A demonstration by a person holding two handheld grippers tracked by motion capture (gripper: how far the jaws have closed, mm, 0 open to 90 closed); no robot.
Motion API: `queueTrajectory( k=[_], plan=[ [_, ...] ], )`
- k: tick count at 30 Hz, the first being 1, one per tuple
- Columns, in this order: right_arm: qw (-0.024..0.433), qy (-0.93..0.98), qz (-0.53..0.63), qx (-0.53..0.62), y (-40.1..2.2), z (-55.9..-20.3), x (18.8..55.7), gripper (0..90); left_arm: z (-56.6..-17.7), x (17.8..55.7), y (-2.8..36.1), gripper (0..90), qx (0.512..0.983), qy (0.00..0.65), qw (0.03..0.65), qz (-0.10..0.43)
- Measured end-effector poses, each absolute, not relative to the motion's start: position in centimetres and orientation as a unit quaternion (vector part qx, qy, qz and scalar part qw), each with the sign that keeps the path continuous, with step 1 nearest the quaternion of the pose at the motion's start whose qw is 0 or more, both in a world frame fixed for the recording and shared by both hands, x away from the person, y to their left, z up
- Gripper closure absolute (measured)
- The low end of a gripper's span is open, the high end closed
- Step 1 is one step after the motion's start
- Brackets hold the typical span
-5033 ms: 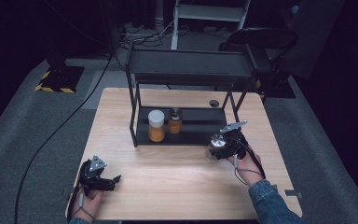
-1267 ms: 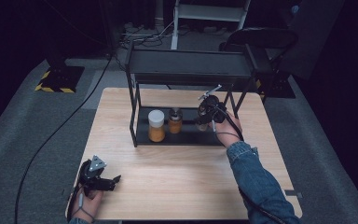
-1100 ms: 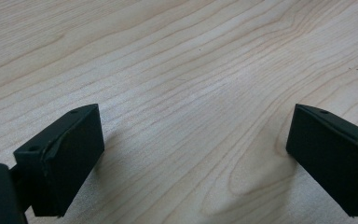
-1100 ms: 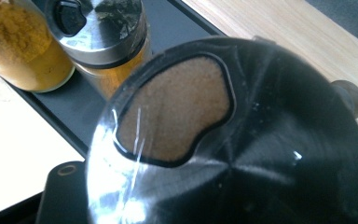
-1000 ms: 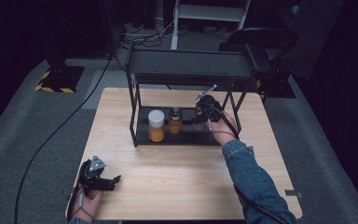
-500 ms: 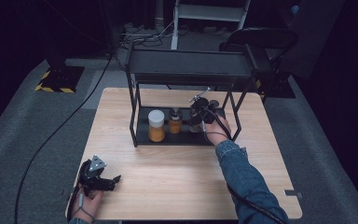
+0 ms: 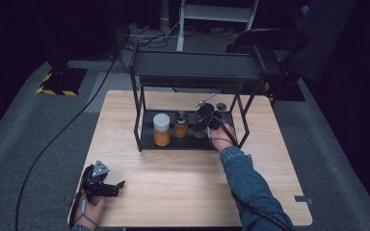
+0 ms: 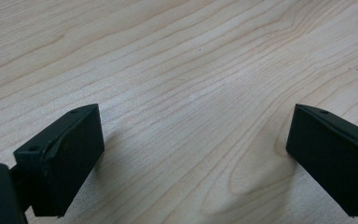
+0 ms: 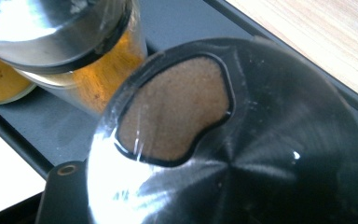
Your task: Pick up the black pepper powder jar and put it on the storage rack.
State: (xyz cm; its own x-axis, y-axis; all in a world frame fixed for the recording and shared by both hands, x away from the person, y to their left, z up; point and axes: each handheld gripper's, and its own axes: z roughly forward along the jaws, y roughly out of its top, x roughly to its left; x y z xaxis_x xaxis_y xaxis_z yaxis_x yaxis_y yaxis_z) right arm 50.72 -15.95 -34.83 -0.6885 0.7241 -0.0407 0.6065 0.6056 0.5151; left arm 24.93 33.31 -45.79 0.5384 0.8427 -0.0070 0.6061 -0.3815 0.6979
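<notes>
A black two-tier rack (image 7: 195,67) stands at the back of the wooden table (image 7: 183,178). On its lower shelf (image 7: 149,140) are a white-lidded jar (image 7: 162,130) of orange powder and a small metal-lidded jar (image 7: 180,125). My right gripper (image 7: 204,118) reaches under the top tier, shut on a black-lidded spice jar (image 9: 242,154) with brown powder behind a lid window. That jar hangs just right of the small jar (image 9: 74,51), low over the shelf (image 9: 51,126). My left gripper (image 7: 118,185) rests at the table's front left, open, with bare wood between its fingers (image 8: 60,163).
A small dark disc (image 7: 220,106) lies on the table behind the rack. The rack's right legs (image 7: 244,125) stand close to my right wrist. A chair (image 7: 270,43) and cables (image 7: 53,139) are on the grey floor beyond the table.
My right hand has carried the spice jar from the table's right side under the rack's top tier and lowered it beside the small jar. The left gripper has stayed put.
</notes>
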Motion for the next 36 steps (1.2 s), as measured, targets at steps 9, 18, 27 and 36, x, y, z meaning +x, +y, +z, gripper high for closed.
queueTrajectory(
  k=[9,18,27,36],
  plan=[
    [0.123,0.885,0.237,0.382,-16.0,-35.4,51.0,30.7,-45.8,24.9,33.3,4.1,0.812,0.446,0.332,0.178],
    [0.111,0.88,0.247,0.39,-16.8,-35.8,51.4,30.1,-45.8,24.9,33.3,4.1,0.812,0.446,0.332,0.178],
    [0.113,0.879,0.251,0.39,-17.4,-34.8,51.0,11.4,-45.8,24.9,33.3,4.0,0.812,0.445,0.332,0.178],
    [0.127,0.882,0.264,0.369,-18.8,-33.2,48.8,8.7,-45.8,24.9,33.3,4.0,0.811,0.446,0.333,0.178]
  ],
)
